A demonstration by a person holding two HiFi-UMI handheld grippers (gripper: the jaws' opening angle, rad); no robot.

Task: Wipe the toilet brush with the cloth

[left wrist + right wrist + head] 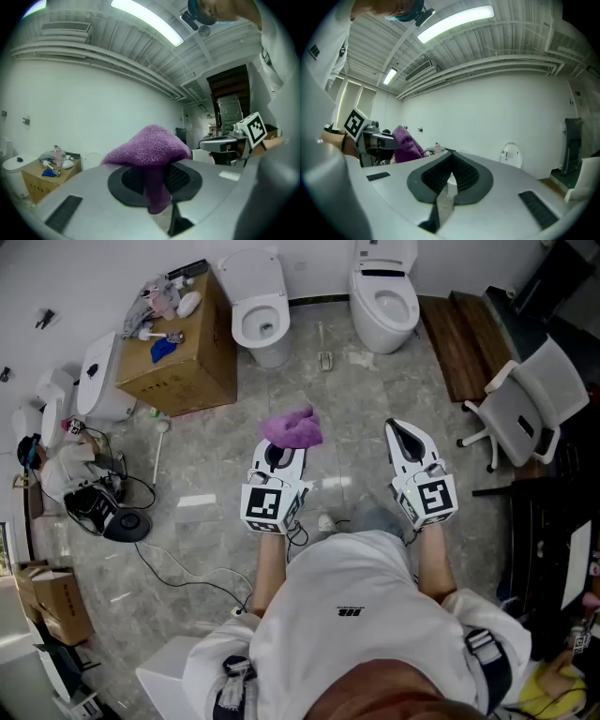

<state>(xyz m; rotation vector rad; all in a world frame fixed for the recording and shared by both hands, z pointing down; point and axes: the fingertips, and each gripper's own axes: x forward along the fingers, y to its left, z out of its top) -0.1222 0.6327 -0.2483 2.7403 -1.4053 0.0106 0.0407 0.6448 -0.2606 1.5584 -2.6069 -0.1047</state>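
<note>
- Two claws point level. The left claw (278,457) is clamped on the purple cloth (292,427), which bunches over its tip. The right claw (403,432) is closed tight on nothing.
- Well ahead of both claws lies what I judge to be the toilet brush (324,349), a thin long-handled thing on the floor (216,456) between the two toilets (261,320). It is too small to be sure.
- The cloth is soft, light and floppy. The toilet brush is probably light and stiff with springy bristles, so take its handle near mid-length.
</note>
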